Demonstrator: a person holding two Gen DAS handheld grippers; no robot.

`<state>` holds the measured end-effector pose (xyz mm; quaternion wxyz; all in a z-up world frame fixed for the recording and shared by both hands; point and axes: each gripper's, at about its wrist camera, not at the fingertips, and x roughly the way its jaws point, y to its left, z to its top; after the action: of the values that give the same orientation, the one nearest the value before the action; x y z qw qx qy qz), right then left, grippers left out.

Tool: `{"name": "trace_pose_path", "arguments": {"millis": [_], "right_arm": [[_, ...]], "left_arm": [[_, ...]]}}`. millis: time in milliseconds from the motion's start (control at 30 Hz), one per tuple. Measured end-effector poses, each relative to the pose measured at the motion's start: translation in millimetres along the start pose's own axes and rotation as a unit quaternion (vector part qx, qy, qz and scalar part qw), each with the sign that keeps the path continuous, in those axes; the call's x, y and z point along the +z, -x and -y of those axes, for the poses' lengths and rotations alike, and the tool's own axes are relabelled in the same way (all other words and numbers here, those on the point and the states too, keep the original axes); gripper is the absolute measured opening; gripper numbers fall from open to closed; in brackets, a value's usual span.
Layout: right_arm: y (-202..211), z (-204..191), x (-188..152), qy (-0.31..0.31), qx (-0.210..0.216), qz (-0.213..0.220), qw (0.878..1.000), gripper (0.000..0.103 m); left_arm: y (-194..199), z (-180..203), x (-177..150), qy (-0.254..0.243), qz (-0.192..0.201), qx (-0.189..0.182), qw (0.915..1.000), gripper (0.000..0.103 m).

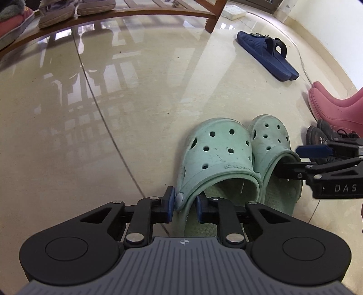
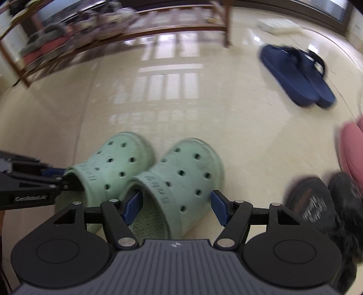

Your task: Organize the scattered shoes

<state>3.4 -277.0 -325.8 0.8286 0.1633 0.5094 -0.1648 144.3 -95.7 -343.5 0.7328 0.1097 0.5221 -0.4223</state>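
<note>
**Each gripper at its own clog**

The two green clogs sit side by side on the floor, toes pointing away toward the shoe rack (image 1: 109,17). The left gripper (image 1: 185,205) is nearly closed around the left clog (image 1: 215,154) side wall, by the strap rivet. The right gripper (image 2: 175,207) stands wide, straddling the right clog (image 2: 181,179) (motion-blurred view), with no grip evident.

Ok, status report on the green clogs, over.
Left gripper shut on left clog side wall. Right gripper open, fingers straddling right clog's wall. Floor ahead to the shoe rack unobstructed.
</note>
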Motion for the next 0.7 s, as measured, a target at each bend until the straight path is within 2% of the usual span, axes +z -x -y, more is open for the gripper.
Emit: {"name": "trace_pose_path", "arguments": {"millis": [100,233,300,367,400,533,700], "right_arm": [[2,6,-8,-0.039,-0.007,-0.001,0.999,0.072],[-1,5,-17,-0.054,-0.005,-0.01,0.998,0.07],[-4,2,-20,-0.059,-0.006,-0.011,0.998,0.061],[-7,0,-21,-0.065,-0.013,-0.009,0.998,0.039],[-7,0,-21,-0.068,-0.015,-0.006,0.998,0.035],[-6,-1,-15,-0.071,-0.021,0.008,0.997,0.025],[0,3,3,-0.073,-0.021,0.021,0.997,0.02]], "left_arm": [[-1,-1,-1,0.003,-0.004,-0.002,1.0,0.024],[-2,-1,-3,0.004,-0.009,-0.004,0.9999,0.024],[-1,-1,-4,-0.001,-0.008,-0.006,0.9999,0.022],[-2,-1,-6,-0.004,-0.011,-0.02,0.9997,0.021],[-2,-2,-7,-0.003,-0.013,-0.026,0.9996,0.021],[-2,-10,-7,0.011,-0.019,-0.045,0.9987,0.019],[10,-26,4,0.037,-0.004,-0.054,0.9978,0.017]]}}
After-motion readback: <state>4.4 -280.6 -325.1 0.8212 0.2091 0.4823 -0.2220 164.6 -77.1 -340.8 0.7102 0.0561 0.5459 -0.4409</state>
